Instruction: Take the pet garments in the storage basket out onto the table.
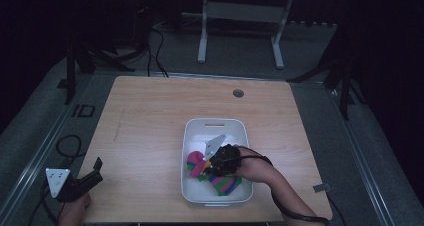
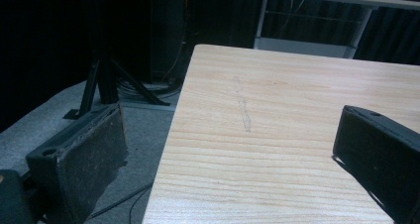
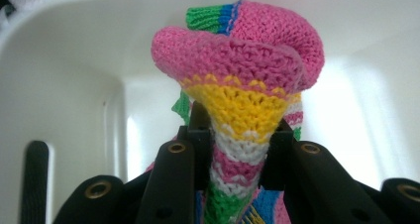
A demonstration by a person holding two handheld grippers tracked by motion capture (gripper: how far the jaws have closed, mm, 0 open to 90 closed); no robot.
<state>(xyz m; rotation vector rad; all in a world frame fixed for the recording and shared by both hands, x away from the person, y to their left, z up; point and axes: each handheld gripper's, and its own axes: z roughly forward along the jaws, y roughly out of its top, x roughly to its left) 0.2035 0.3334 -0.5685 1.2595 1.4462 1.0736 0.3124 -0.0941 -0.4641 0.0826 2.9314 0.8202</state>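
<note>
The right tongs [image 3: 241,152] clench a striped pink, yellow, white and green knitted sock [image 3: 242,80] inside the white rectangular plastic bin [image 1: 191,136] near the front edge of the pale wooden surface [image 1: 145,126]. The left tongs [image 2: 233,149] stand released at the surface's front left corner.

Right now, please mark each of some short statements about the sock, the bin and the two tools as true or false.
1. The right tool pinches the knitted sock. True.
2. The sock is plain grey. False: it is striped pink, yellow, white, green and blue.
3. The white bin stands on the wooden table. True.
4. The left tool holds a cup. False: its jaws stand apart, nothing between them.
</note>
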